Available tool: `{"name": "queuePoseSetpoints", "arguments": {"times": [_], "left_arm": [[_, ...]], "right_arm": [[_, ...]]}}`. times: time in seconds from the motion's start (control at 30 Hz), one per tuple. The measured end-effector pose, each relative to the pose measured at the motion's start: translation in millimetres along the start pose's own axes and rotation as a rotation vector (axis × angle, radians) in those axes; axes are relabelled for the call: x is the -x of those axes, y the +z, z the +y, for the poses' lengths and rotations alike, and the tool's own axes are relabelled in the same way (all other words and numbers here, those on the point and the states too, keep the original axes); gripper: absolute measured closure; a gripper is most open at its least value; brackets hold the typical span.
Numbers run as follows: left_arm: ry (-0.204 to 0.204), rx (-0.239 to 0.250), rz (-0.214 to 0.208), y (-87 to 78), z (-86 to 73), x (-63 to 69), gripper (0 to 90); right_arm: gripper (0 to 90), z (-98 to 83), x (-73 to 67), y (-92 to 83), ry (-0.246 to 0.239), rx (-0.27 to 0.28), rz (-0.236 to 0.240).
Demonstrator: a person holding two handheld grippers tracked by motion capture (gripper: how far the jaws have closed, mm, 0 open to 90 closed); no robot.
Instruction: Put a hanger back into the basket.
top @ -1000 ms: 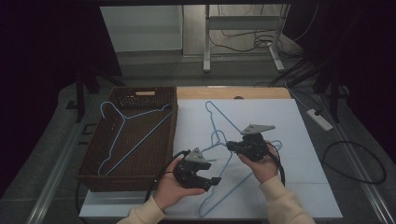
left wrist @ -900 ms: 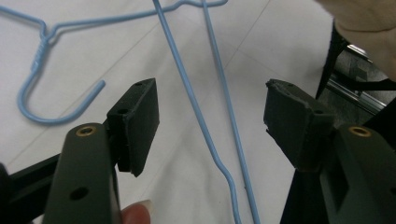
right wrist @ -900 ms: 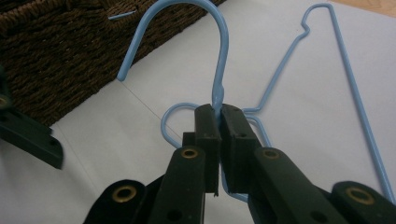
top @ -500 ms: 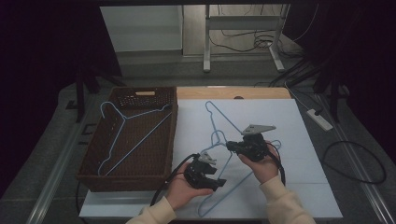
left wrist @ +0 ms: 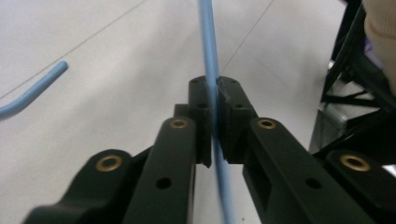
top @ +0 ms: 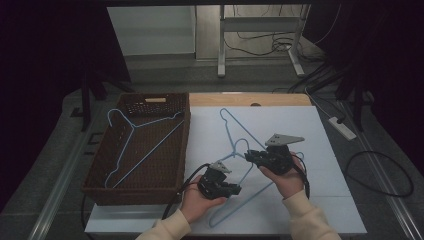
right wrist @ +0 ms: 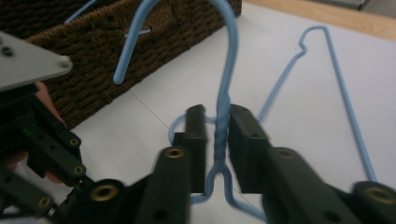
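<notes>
The left gripper (left wrist: pixel 214 122) pinches the blue hanger's (top: pixel 231 145) wire between its jaws on the worktop (top: pixel 320 125). The right gripper's (right wrist: pixel 218 140) jaws have just been opening, now slack around the twisted neck; lifted one-handed, the hanger could swing or slip.

Cream knitted sleeves (top: pixel 305 220) cover both forearms. Each hand carries a matte black two-jaw gripper, the left gripper (left wrist: pixel 214 116) and the right gripper (right wrist: pixel 217 140), with brass-coloured pivot rivets (left wrist: pixel 178 123), a grey three-cornered plate (top: pixel 283 139) on top, and a trailing black cable (top: pixel 176 197).
</notes>
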State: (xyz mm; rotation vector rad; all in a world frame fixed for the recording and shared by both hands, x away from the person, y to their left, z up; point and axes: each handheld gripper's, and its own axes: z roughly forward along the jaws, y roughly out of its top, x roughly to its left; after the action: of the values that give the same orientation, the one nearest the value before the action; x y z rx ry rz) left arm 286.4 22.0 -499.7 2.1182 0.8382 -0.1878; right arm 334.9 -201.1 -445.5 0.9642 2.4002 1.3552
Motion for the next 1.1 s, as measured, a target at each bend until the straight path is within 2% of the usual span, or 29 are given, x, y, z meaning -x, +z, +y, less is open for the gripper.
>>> {"name": "queuePoseSetpoints", "arguments": {"times": [0.13,0.2,0.4,0.53,0.6,0.83,1.1], "left_arm": [[-0.005,0.032,-0.008,-4.3,0.5,-0.1,86.2],[-0.003,0.04,-0.009,-6.0,0.8,0.3,86.3],[0.008,0.077,-0.035,-13.4,2.6,2.8,86.5],[-0.002,0.1,-0.05,-18.8,3.3,3.6,86.5],[-0.007,0.112,-0.06,-22.8,4.0,3.8,86.5],[-0.008,0.16,-0.072,-37.6,7.2,4.4,86.5],[0.02,0.216,-0.08,-58.8,12.6,10.4,86.5]], "right_arm": [[57.8,-3.3,-3.0,-11.0,-0.01,0.036,-0.009],[50.1,-8.0,-4.6,-20.6,-0.022,0.064,-0.031],[41.7,-26.9,-1.2,-45.5,-0.022,0.116,-0.061],[40.5,-40.5,4.5,-59.4,-0.006,0.126,-0.079],[39.4,-49.6,7.0,-65.5,-0.012,0.122,-0.095],[38.1,-59.8,13.9,-73.7,-0.031,0.109,-0.15],[38.1,-67.0,24.6,-80.3,-0.008,0.116,-0.178]]}}
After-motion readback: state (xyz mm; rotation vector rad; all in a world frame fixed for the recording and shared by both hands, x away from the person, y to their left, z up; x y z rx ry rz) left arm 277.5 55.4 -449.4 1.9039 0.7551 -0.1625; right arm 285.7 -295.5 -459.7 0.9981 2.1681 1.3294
